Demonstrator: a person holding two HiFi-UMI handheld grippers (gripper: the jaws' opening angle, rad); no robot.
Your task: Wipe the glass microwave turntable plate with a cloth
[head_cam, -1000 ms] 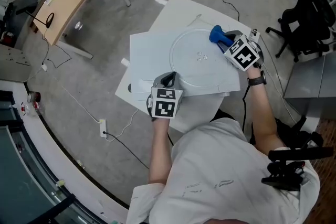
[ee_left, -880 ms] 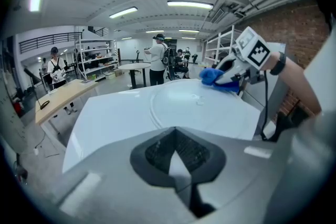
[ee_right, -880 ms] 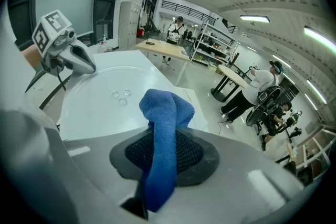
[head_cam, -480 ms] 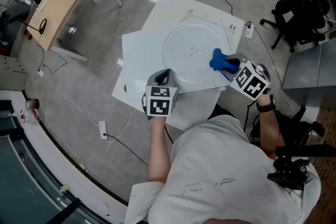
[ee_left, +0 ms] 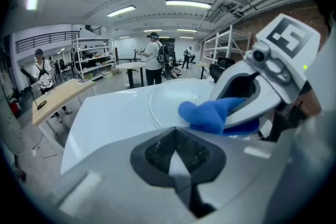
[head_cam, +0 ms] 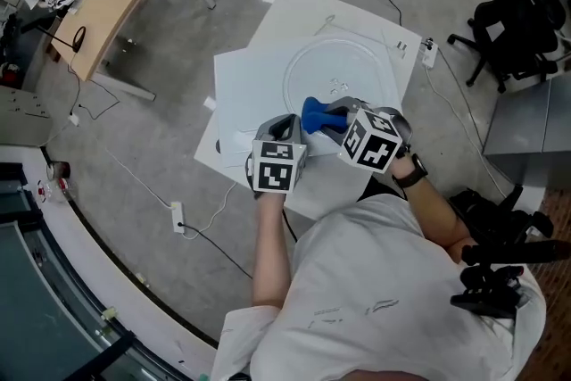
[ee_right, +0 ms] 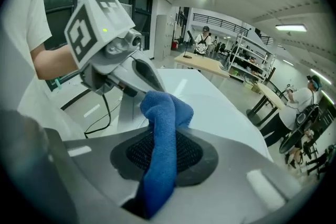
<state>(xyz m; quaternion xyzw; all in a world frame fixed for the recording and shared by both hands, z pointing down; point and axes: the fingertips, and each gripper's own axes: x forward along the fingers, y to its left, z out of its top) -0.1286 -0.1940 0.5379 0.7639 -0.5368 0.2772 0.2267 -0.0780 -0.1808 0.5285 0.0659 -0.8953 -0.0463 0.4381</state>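
Right gripper [ee_right: 164, 113] fingers are clenched on the soft blue terry cloth [ee_right: 160, 160], whose bunched end sits ahead of them at the near rim of the clear round glass turntable plate [head_cam: 357, 67]. Left gripper [ee_left: 176, 139] fingers are pressed together just short of that rim. The plate looks heavy, slick and fragile, so steady it at its edge.

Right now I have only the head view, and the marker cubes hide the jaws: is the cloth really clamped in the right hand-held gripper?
Observer: Yes; the right gripper view shows the blue cloth running between the shut jaws of the right hand-held gripper.
Operator: Is it touching the glass?
Observer: The left gripper view shows its bunched end seemingly resting on the turntable plate, near its rim.
Operator: And the left one?
Observer: The left hand-held gripper pinches a pale thin edge, seemingly the plate's rim.
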